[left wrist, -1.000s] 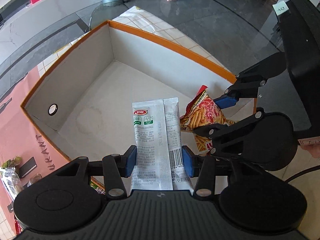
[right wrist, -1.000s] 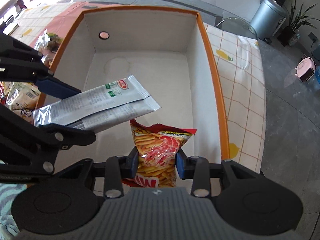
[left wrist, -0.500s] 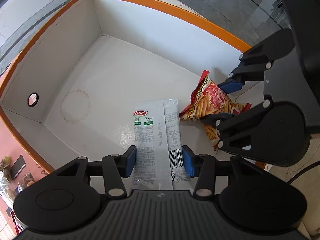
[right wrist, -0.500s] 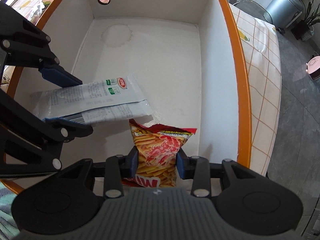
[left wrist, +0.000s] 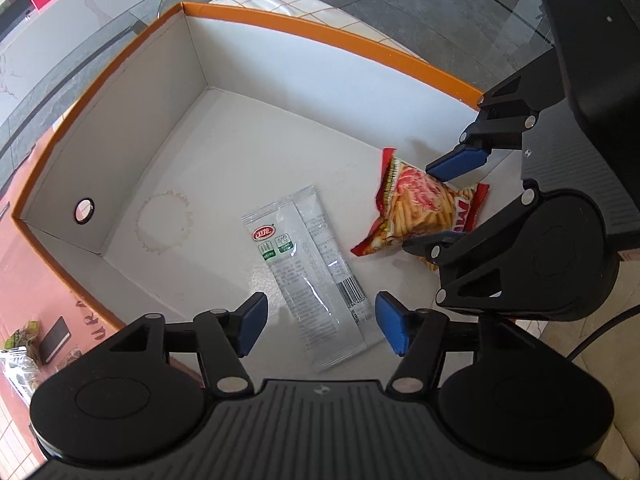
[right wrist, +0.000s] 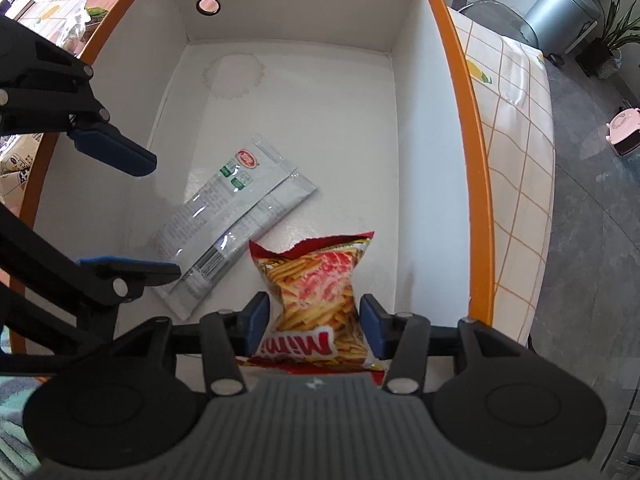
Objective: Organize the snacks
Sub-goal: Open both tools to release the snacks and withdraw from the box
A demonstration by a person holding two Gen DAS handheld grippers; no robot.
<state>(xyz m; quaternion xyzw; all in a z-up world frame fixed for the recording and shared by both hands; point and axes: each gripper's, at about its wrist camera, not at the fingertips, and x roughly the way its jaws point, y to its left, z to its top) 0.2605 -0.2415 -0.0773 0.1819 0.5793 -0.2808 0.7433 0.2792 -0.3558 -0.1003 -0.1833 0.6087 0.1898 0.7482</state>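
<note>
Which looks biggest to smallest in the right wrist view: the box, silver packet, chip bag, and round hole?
1. box
2. silver packet and chip bag: alike; the bag is nearer, so unsure
3. round hole

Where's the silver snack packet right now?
The silver packet lies flat on the floor of the orange-rimmed box, just beyond the open left tool, left of the red chip bag.

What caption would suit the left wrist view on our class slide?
Left gripper open above the silver packet lying in the orange-rimmed box, red chip bag between the right gripper fingers.
</note>
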